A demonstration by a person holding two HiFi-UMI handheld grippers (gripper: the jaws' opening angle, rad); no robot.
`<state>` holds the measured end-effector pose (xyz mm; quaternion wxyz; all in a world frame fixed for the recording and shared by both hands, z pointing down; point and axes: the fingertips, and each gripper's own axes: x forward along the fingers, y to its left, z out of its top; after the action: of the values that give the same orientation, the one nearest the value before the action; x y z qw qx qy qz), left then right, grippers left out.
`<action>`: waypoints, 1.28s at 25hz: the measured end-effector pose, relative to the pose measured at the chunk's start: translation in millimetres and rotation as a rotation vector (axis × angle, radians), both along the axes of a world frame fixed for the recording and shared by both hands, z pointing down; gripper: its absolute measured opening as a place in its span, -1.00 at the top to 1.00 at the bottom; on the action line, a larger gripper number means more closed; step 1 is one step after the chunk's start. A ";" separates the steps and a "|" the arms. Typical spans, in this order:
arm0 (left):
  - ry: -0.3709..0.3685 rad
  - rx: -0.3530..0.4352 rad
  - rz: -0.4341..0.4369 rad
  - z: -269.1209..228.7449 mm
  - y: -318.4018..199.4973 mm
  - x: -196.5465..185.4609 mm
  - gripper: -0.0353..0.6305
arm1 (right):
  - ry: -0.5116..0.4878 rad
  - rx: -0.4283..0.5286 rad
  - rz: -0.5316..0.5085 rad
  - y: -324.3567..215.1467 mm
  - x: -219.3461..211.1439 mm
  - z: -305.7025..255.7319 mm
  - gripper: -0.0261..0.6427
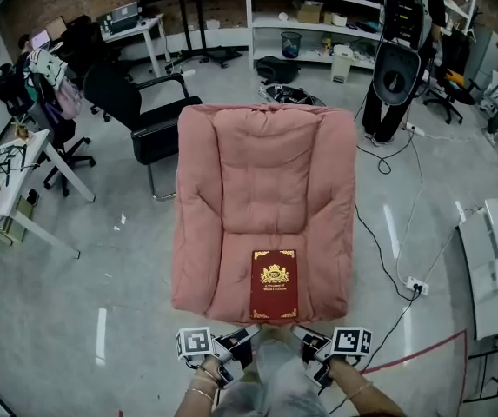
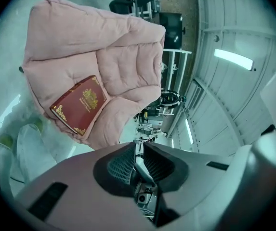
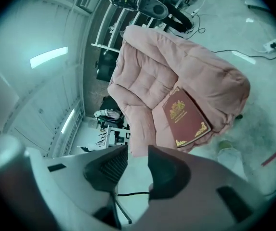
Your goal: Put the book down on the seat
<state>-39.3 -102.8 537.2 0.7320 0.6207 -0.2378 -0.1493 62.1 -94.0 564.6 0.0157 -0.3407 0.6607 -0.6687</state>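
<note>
Two neighbours flank pink armchair: black office chair toward picture left, cable trailing over floor toward right. White shelving behind. Red book lies flat on seat front. Left gripper: jaws nearly together, thin slit, empty. Right gripper: jaws moderately apart, empty. Both clear of book. Forearms cut off at head view's lower edge.

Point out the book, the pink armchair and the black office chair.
book (image 1: 274,283), head view, middle of its red cover.
pink armchair (image 1: 266,159), head view, backrest cushion.
black office chair (image 1: 116,94), head view, its backrest.
</note>
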 end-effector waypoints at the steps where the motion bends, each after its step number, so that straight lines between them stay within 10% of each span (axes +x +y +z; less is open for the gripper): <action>1: 0.014 0.008 -0.005 -5.7 3.5 -1.4 0.74 | 0.010 0.014 0.000 3.9 0.0 -4.5 0.51; 32: 0.022 0.194 0.094 -87.1 104.2 -18.8 0.82 | 0.136 0.315 0.006 90.1 -14.2 -114.6 0.77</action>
<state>-58.1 1.4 450.1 0.6772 0.6976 -0.1846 -0.1439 47.9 -3.8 450.0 0.0260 -0.3804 0.7558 -0.5324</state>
